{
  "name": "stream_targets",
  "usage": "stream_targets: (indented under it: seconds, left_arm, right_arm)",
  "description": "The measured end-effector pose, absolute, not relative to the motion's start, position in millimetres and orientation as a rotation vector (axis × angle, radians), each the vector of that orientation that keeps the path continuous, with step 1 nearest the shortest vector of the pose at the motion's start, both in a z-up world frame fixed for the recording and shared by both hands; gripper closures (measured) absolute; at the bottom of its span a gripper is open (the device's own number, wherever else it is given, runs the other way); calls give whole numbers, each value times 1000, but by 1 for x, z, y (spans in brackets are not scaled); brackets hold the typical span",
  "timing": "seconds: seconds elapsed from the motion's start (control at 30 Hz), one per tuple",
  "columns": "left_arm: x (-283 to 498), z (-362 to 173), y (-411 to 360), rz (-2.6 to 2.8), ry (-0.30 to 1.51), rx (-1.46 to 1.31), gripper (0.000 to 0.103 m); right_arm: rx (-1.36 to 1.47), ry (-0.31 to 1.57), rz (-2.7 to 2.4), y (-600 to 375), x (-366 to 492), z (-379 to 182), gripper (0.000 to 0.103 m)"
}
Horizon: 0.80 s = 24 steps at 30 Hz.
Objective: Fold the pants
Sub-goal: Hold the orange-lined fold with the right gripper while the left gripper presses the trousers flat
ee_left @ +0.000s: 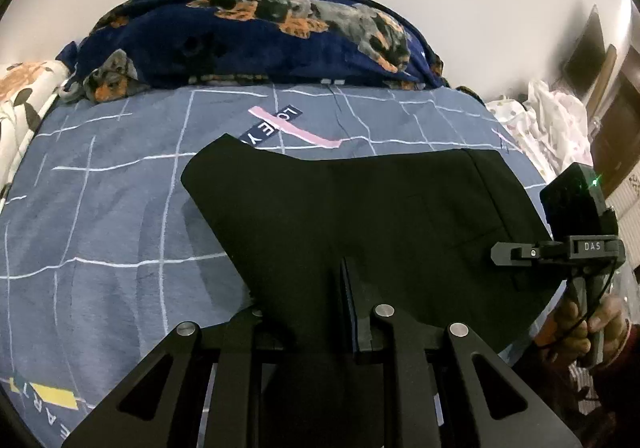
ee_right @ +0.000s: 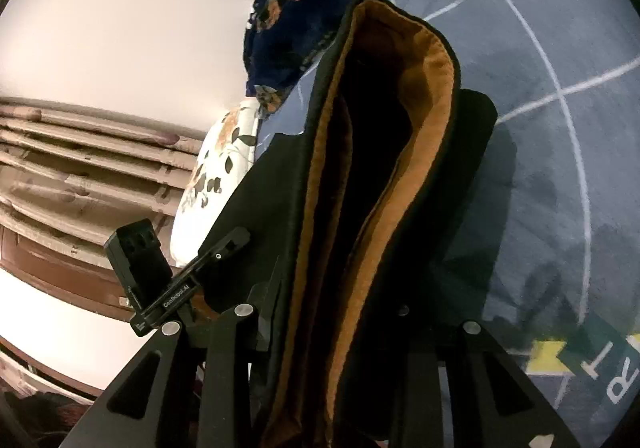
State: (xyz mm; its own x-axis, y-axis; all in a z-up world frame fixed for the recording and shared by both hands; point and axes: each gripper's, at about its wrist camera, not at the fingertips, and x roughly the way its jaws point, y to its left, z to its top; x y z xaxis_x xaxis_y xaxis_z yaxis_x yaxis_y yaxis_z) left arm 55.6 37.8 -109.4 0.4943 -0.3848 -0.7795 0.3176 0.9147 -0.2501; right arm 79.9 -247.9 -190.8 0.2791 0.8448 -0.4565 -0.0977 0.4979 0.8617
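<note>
Black pants (ee_left: 360, 199) lie spread on a blue grid-pattern bedsheet (ee_left: 100, 207). My left gripper (ee_left: 312, 288) is shut on their near edge; the cloth drapes over one finger and hides it. In the right wrist view, the pants (ee_right: 280, 187) hang raised off the sheet, showing the brown lining (ee_right: 432, 79) of the waistband. My right gripper (ee_right: 340, 288) is shut on this bunched part. Each gripper shows in the other's view: the right gripper (ee_left: 504, 252) at the pants' right side, the left gripper (ee_right: 240, 236) at their left edge.
A navy dog-print blanket (ee_left: 260, 35) is heaped at the far end of the bed. A floral pillow (ee_left: 20, 99) lies far left and pale cloth (ee_left: 552, 127) is piled at the right. A person's hand (ee_left: 592, 328) holds the right gripper. Wooden furniture (ee_right: 80, 167) stands beyond the bed.
</note>
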Motion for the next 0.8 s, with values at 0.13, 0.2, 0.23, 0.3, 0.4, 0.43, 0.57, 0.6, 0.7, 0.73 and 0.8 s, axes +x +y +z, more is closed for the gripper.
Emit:
stream_targets:
  seconds: [0.13, 0.2, 0.23, 0.3, 0.4, 0.43, 0.57, 0.6, 0.7, 0.73, 0.8]
  left_arm:
    - [61, -121, 56, -444, 1009, -169, 85]
    - [65, -133, 71, -445, 1040, -241, 85]
    - [66, -138, 77, -443, 1055, -276, 85]
    - [70, -149, 90, -452, 1082, -361, 85]
    - [72, -155, 95, -467, 1104, -395, 85]
    - [73, -158, 95, -487, 1124, -405, 85]
    - [77, -168, 99, -503, 1182, -418, 73]
    - [80, -174, 102, -501, 1209, -436, 70]
    - [89, -194, 110, -509, 1275, -485, 53]
    - [90, -195, 113, -526, 1269, -512, 52]
    - [94, -197, 114, -552, 1283, -540, 51]
  right_arm:
    - [827, 1132, 724, -246, 81, -195, 74]
    - [823, 1145, 709, -248, 78, -199, 74]
    - [832, 1149, 704, -249, 77, -202, 74]
    - [844, 1147, 707, -251, 75, -205, 74]
    - [837, 1153, 706, -250, 74, -205, 74]
    - [835, 1155, 703, -250, 74, -206, 74]
    - [845, 1165, 698, -251, 75, -209, 74]
    - [848, 1168, 697, -253, 74, -211, 74]
    - [864, 1174, 691, -255, 74, -217, 74]
    - [868, 1176, 691, -256, 73, -219, 74]
    - [871, 1177, 691, -256, 73, -221, 74]
